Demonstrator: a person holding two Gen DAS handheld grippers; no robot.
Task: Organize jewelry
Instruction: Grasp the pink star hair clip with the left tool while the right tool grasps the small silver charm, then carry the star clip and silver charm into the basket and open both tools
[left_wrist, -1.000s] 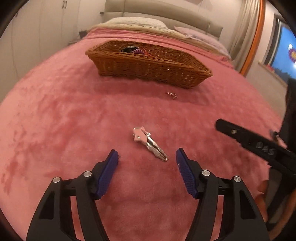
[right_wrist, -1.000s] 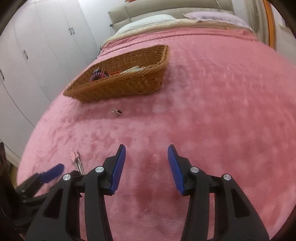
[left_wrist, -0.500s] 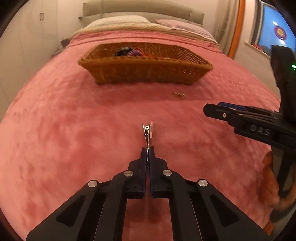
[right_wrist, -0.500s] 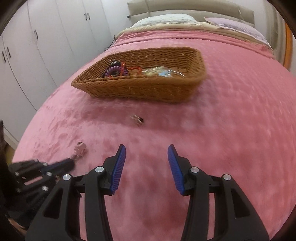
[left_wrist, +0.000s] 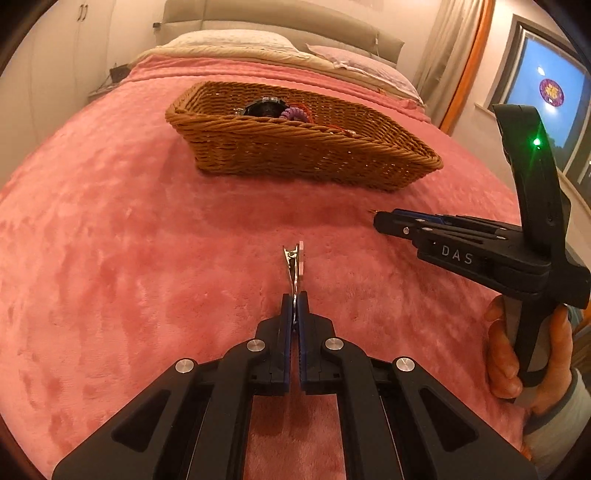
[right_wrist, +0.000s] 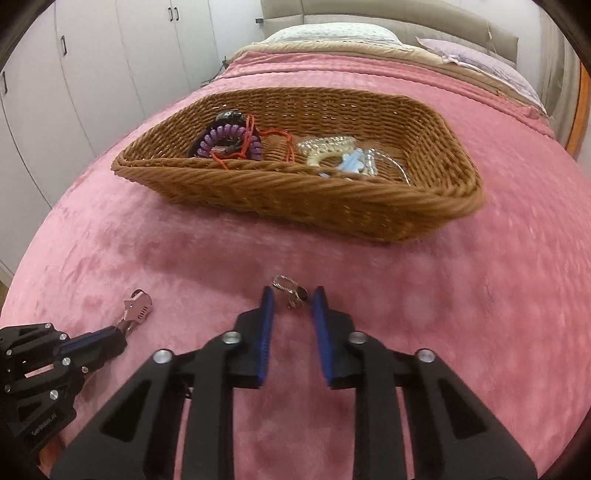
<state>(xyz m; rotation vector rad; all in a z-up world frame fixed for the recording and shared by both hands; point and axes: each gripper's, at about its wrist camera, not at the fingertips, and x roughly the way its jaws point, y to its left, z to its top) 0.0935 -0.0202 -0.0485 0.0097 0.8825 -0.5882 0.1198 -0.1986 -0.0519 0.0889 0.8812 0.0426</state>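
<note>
My left gripper (left_wrist: 294, 301) is shut on a silver hair clip with a pink star (left_wrist: 295, 260), held edge-on above the pink blanket; the clip also shows in the right wrist view (right_wrist: 137, 309). My right gripper (right_wrist: 291, 297) is open with its fingertips either side of a small silver ring with a dark stone (right_wrist: 290, 293) lying on the blanket. The right gripper also shows in the left wrist view (left_wrist: 384, 219). A wicker basket (right_wrist: 436, 199) stands beyond, holding a purple coil bracelet (right_wrist: 225, 138), an orange cord, a pale hair claw (right_wrist: 325, 149) and other pieces.
The pink blanket (left_wrist: 110, 240) covers a bed with pillows (right_wrist: 332, 37) at the far end. White wardrobes (right_wrist: 74, 66) stand to the left. A window (left_wrist: 546, 96) is at the right. A hand (left_wrist: 506, 354) holds the right gripper's handle.
My left gripper shut on the star hair clip and lifted it. My right gripper moved forward and lower, narrowing around the ring.
</note>
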